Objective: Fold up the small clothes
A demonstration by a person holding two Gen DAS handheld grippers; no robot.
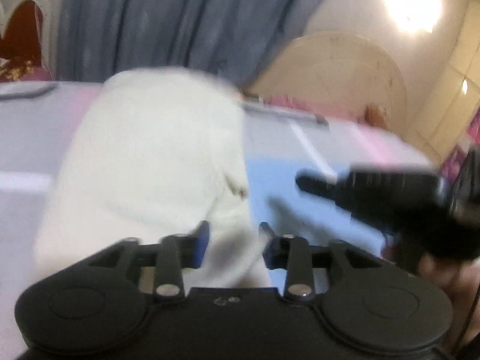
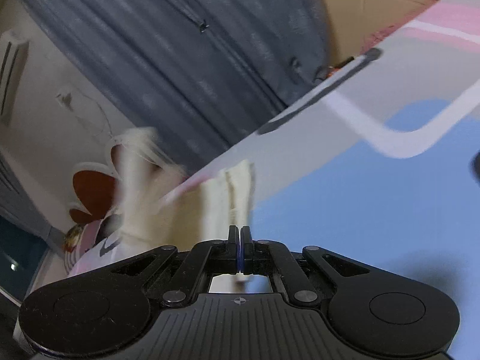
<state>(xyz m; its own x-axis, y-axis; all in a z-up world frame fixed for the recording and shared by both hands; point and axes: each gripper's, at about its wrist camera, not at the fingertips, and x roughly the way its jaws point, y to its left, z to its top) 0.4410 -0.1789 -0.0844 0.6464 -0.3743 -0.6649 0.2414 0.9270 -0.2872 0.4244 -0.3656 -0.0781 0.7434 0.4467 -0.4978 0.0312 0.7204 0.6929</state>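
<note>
Left wrist view: we note the left gripper (image 1: 234,234) with jaws apart, the white garment (image 1: 156,156) blurred between and beyond them on the bed sheet (image 1: 24,150). We find the right gripper (image 2: 240,240) closed together, empty.

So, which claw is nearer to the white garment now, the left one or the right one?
Left. The left claw stands open right at the white garment, with cloth between its fingers. The right claw, shut and empty, is off to the side over the blue mat.
</note>
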